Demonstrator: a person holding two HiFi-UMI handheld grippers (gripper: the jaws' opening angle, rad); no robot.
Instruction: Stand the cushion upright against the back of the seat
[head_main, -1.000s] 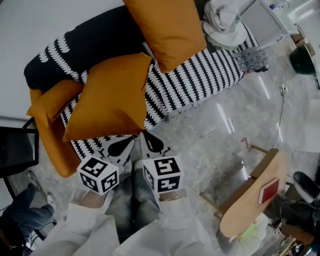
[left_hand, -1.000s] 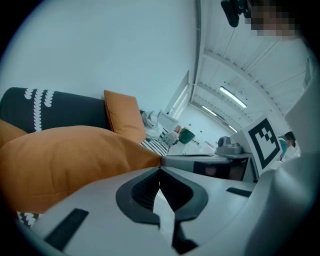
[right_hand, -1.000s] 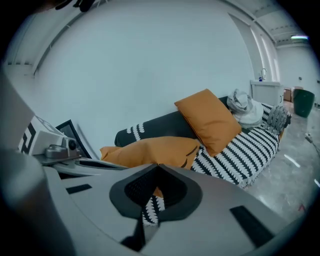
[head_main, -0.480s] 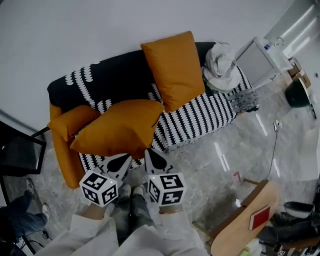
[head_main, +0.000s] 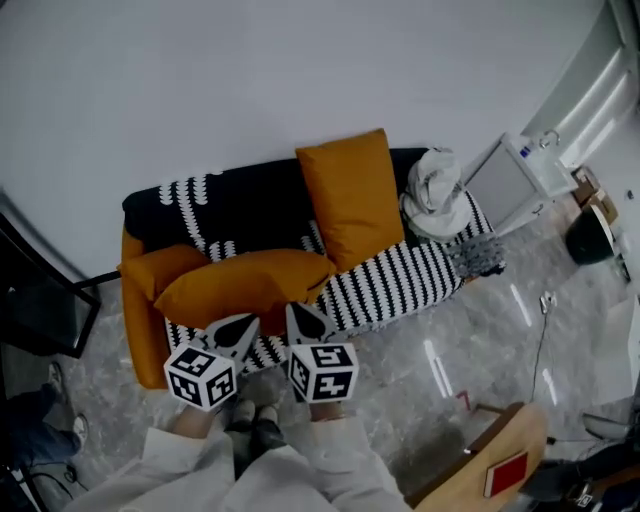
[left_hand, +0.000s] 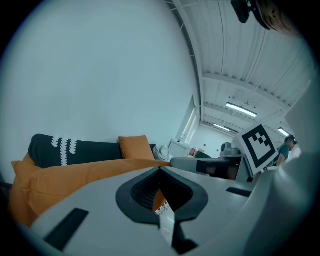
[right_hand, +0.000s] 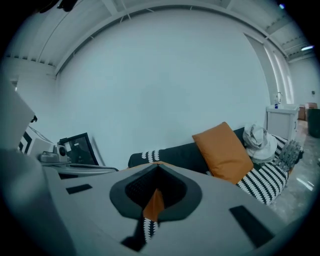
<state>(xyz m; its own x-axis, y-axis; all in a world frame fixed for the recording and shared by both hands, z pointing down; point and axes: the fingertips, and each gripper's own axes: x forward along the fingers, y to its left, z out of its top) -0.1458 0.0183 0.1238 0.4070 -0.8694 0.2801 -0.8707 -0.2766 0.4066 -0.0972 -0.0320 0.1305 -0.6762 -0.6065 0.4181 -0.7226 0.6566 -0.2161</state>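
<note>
Left gripper (head_main: 243, 325) and right gripper (head_main: 298, 314) were clamped on the cushion (head_main: 250, 283) at its 6 o'clock edge. Lift phase probably; next it needed tipping against the backrest (head_main: 245, 205).

Orange cushion (head_main: 245, 285); black-and-white striped seat (head_main: 400, 280)

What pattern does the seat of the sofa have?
The sofa seat has black and white stripes. The head view shows it best.

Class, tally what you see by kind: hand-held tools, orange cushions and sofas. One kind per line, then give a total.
tools: 2
orange cushions: 3
sofa: 1
Total: 6
</note>
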